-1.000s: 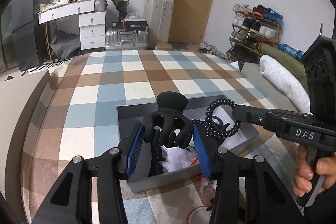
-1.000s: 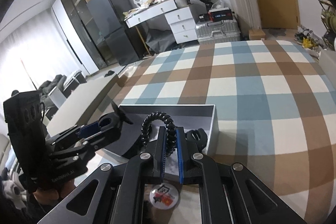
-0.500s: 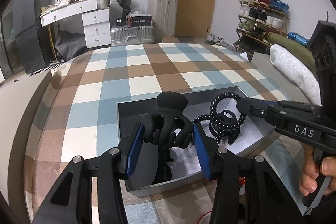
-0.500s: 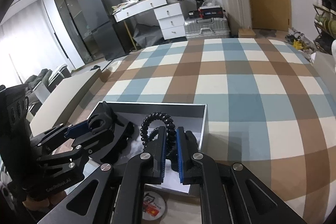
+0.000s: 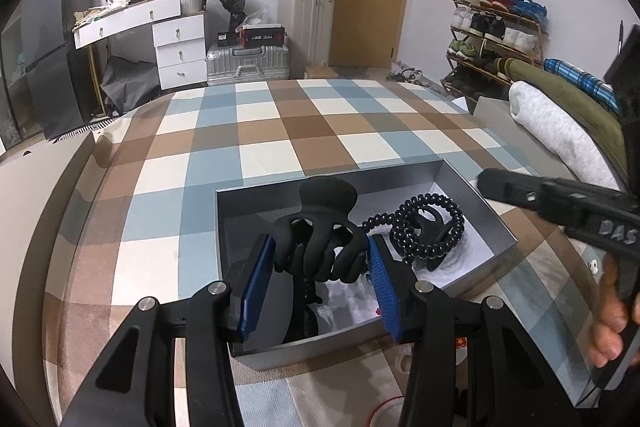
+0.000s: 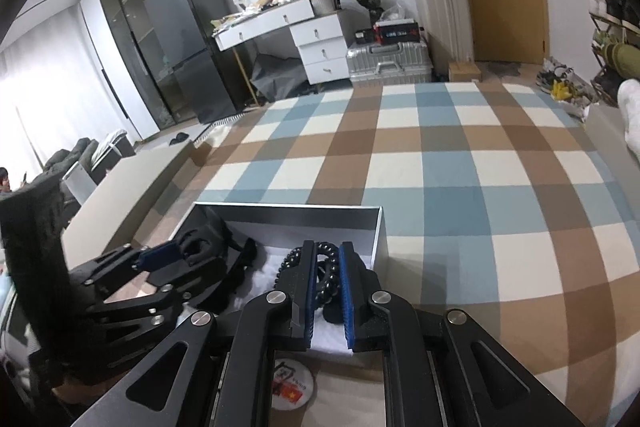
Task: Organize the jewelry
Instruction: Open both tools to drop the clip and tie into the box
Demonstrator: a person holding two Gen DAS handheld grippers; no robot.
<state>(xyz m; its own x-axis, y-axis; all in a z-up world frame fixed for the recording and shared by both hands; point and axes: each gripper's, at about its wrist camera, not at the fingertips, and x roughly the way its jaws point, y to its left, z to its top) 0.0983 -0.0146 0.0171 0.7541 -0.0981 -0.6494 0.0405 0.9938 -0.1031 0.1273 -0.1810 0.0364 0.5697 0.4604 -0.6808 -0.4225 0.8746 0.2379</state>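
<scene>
Mid-drop into the shallow grey cardboard box (image 5: 496, 227). Left gripper (image 5: 320, 259) clamped on the black plastic claw hair clip (image 5: 320, 239), hovering over the box. Right gripper (image 6: 326, 267) barely parted, black spiral coil hair tie (image 5: 430, 223) looks already let go, hard to tell. Next: lower, release clear of walls. Plenty of open checked tablecloth (image 5: 264, 131) around.

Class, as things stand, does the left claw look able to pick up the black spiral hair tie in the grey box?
Probably not: the left claw is already shut on a black hair clip, and the right claw straddles the spiral hair tie.
</scene>
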